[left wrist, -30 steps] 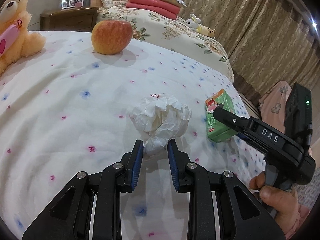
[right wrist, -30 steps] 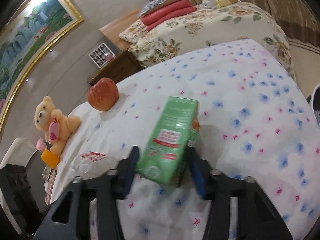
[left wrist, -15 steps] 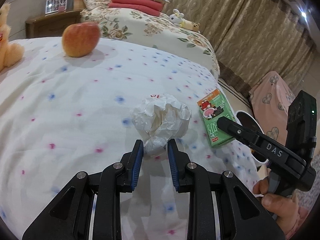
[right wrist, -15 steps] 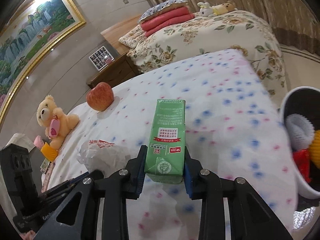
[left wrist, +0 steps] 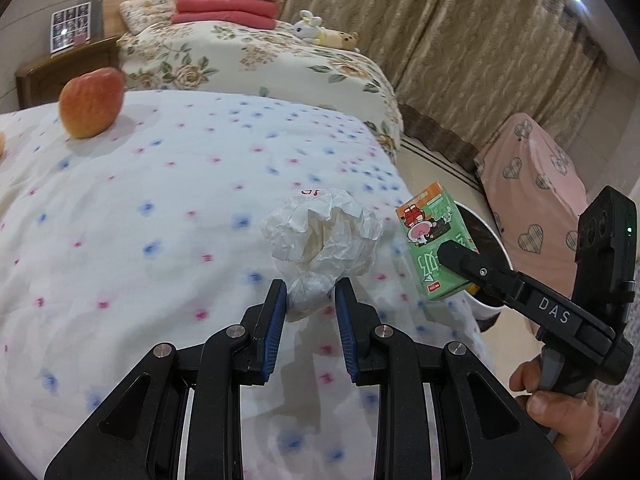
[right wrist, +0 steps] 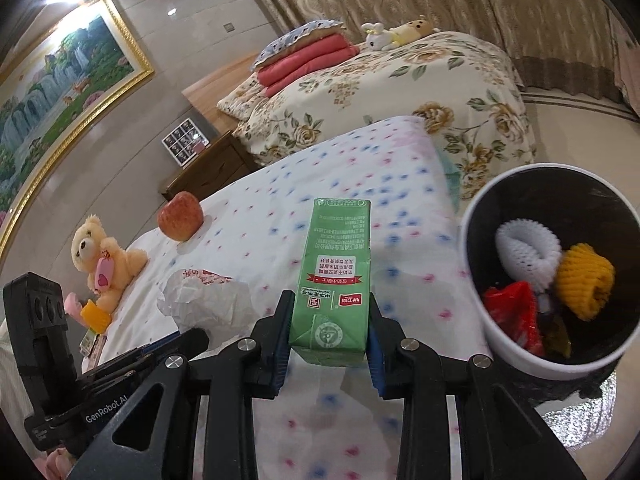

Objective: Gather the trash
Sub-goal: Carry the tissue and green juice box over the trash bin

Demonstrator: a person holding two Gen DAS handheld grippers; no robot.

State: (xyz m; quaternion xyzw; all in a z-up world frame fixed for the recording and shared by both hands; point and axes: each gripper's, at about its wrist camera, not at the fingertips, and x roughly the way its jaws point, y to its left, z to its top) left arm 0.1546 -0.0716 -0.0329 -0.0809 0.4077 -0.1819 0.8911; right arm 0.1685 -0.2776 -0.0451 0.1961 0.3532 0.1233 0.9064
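My left gripper (left wrist: 311, 294) is shut on the lower end of a crumpled white paper ball (left wrist: 324, 236) and holds it just above the flowered bed sheet (left wrist: 160, 208). My right gripper (right wrist: 330, 312) is shut on a green drink carton (right wrist: 334, 276) and holds it above the bed's edge, left of a white trash bin (right wrist: 486, 330). The bin holds foam fruit nets and a red wrapper. The carton (left wrist: 434, 246) and the bin's rim (left wrist: 494, 236) also show at right in the left wrist view, and the paper ball (right wrist: 204, 300) at left in the right wrist view.
A red apple (left wrist: 91, 102) lies on the far left of the sheet. A teddy bear (right wrist: 104, 256) sits at the sheet's end. A second bed with a floral cover (left wrist: 260, 60) stands behind. A pink heart-patterned seat (left wrist: 532, 184) stands by the curtain.
Both grippers have lifted their loads and swung right toward the bed's edge. The trash bin has come into the right wrist view beside the carton.
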